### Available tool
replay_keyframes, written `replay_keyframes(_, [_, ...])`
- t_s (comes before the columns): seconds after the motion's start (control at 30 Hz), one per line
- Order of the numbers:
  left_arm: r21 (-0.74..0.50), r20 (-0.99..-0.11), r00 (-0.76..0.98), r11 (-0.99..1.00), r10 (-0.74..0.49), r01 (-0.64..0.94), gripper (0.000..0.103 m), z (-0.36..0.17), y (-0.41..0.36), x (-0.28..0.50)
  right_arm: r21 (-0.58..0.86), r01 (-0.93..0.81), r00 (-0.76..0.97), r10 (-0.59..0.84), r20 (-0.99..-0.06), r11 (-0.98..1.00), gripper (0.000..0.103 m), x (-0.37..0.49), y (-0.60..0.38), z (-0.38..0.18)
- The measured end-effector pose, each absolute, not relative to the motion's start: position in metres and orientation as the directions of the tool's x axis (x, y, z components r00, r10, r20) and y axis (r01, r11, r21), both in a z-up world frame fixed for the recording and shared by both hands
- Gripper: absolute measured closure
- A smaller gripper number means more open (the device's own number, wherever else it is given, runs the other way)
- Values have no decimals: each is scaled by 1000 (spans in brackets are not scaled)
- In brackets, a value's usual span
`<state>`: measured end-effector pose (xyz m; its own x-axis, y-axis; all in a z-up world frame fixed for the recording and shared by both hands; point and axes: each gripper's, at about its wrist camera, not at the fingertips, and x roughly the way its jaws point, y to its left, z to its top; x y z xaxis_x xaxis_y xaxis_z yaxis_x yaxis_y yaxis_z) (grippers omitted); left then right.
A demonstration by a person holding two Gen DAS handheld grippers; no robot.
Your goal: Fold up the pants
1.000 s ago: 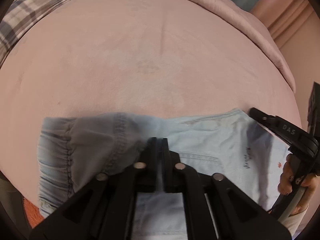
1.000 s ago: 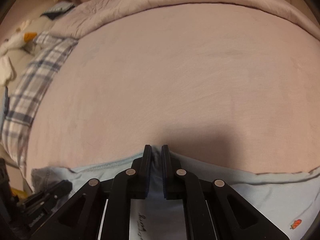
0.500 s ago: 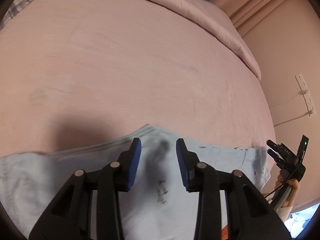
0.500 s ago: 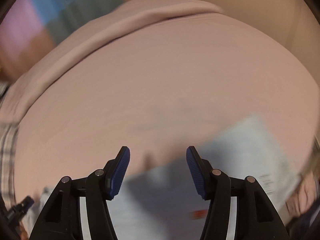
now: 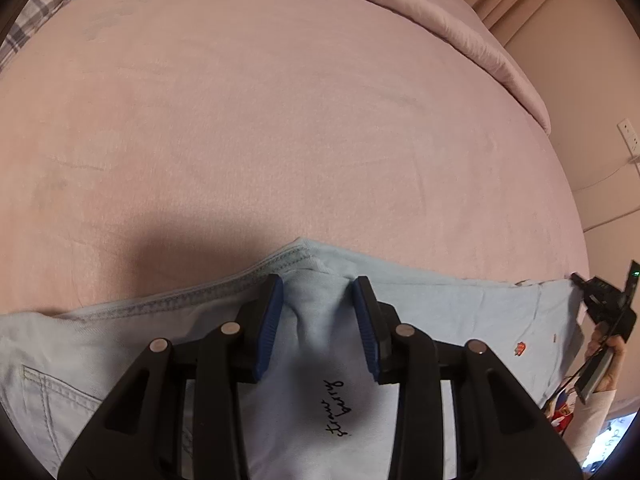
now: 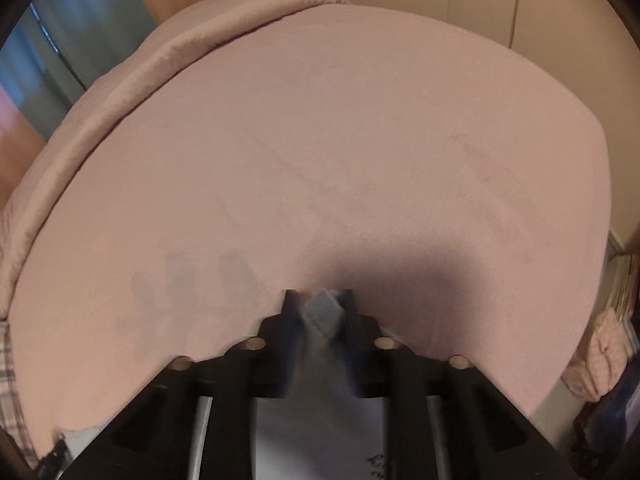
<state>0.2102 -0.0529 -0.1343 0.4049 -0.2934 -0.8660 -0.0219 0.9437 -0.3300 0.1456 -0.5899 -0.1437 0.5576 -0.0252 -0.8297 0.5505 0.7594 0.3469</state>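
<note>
Pants (image 5: 440, 320) lie flat on the bed (image 5: 280, 120), partly folded with more folds likely left; left claw (image 5: 318, 312) released, straddling a cloth ridge; right claw (image 6: 319, 316) seems clenched on a pants edge.

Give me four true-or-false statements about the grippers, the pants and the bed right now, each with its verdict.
1. The left gripper has its fingers apart over the pants. True.
2. The pants are dark navy. False: they are light blue.
3. The pants lie on a pink bed cover. True.
4. The right gripper has nothing between its fingers. False: a bunch of light blue cloth sits between them.
</note>
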Motion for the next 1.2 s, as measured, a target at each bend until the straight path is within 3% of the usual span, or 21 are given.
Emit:
replay_keyframes(0.1, [-319, -869, 406, 948, -283, -23, 64, -134, -48, 205, 334, 563, 586, -80, -806, 756, 94, 139, -592, -136])
replay_keyframes(0.33, [-298, -869, 421, 954, -259, -29, 66, -131, -49, 206, 336, 583, 557, -62, -829, 740, 94, 155, -596, -161])
replay_keyframes(0.37, [-294, -871, 421, 955, -254, -32, 66, -127, -49, 204, 352, 582, 558, -45, -829, 733, 91, 155, -598, -159])
replay_keyframes(0.43, [-302, -865, 429, 953, -261, -28, 64, -118, -49, 195, 396, 568, 578, -8, -816, 721, 74, 145, -601, -148])
replay_keyframes(0.47, [-320, -858, 431, 947, -281, -19, 62, -112, -49, 189, 405, 561, 595, -11, -804, 722, 57, 134, -599, -141])
replay_keyframes(0.5, [-347, -849, 427, 938, -311, -7, 58, -105, -50, 181, 403, 554, 611, -27, -791, 729, 48, 123, -599, -131])
replay_keyframes(0.67, [-424, -817, 408, 904, -408, 56, 52, -94, -58, 143, 337, 582, 610, -123, -783, 740, 48, 62, -604, -105])
replay_keyframes(0.87, [-454, -839, 301, 888, -453, 69, 53, -117, -67, 115, 364, 617, 566, -72, -821, 698, 48, 27, -610, -137])
replay_keyframes(0.93, [-446, -855, 269, 893, -444, 56, 53, -130, -69, 114, 387, 614, 561, -35, -827, 688, 60, 28, -610, -147])
replay_keyframes(0.97, [-439, -859, 269, 897, -436, 53, 53, -134, -70, 113, 392, 606, 558, -19, -829, 693, 80, 28, -607, -150])
replay_keyframes(1.0, [-435, -858, 277, 899, -432, 55, 53, -136, -70, 113, 388, 600, 561, -22, -828, 699, 91, 26, -604, -152])
replay_keyframes(1.07, [-432, -859, 280, 900, -429, 54, 52, -137, -72, 115, 346, 616, 565, -91, -820, 708, 99, 11, -601, -145])
replay_keyframes(1.2, [-433, -863, 272, 901, -425, 34, 53, -141, -72, 112, 389, 612, 626, -121, -770, 689, 102, 2, -609, -127])
